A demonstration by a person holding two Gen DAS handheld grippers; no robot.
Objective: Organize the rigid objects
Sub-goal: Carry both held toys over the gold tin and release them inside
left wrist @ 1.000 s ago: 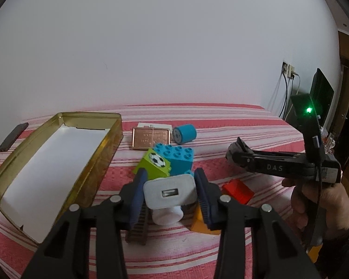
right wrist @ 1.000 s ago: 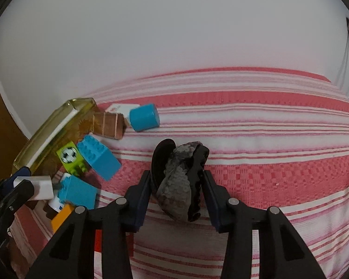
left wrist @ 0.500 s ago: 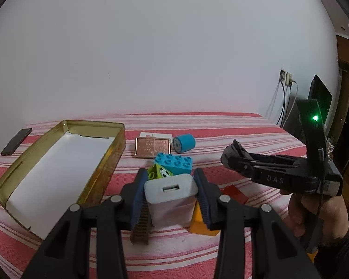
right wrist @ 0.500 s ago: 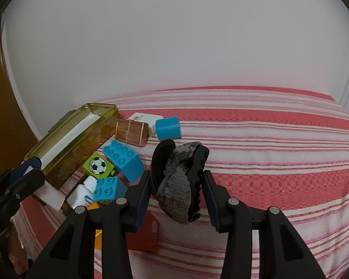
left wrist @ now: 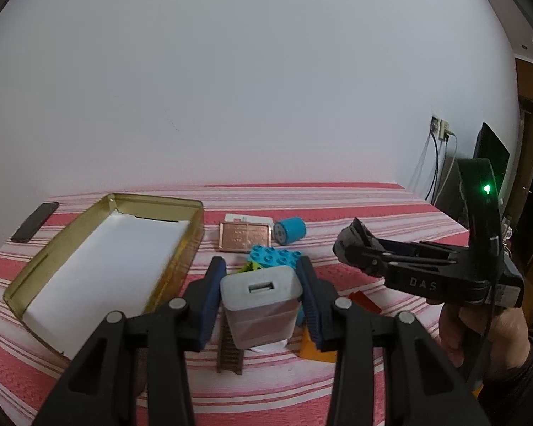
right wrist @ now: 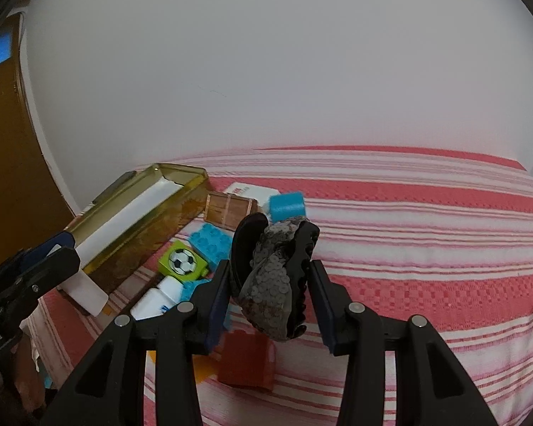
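My left gripper (left wrist: 261, 301) is shut on a white USB charger (left wrist: 261, 307) and holds it above the pile of toys. My right gripper (right wrist: 270, 291) is shut on a dark sequined hair clip (right wrist: 275, 280), also held in the air; it shows in the left wrist view (left wrist: 355, 248) too. An open gold tin (left wrist: 192, 245) with a white lining lies to the left of the pile and also shows in the right wrist view (right wrist: 142, 227). The pile holds blue bricks (right wrist: 211, 245), a green football brick (right wrist: 183, 262), a red brick (right wrist: 247, 360) and a blue cylinder (left wrist: 289, 230).
A copper-coloured flat case (left wrist: 245, 236) lies on a white card (left wrist: 248, 218) behind the pile. A brown comb (left wrist: 229, 349) and an orange piece (left wrist: 314, 349) lie under my left gripper. A dark phone (left wrist: 35, 222) lies far left on the striped red cloth (right wrist: 426, 248).
Both grippers have risen with their loads. The charger has lifted off the pile and tilted upright. The right gripper has swung left towards the tin and the pile.
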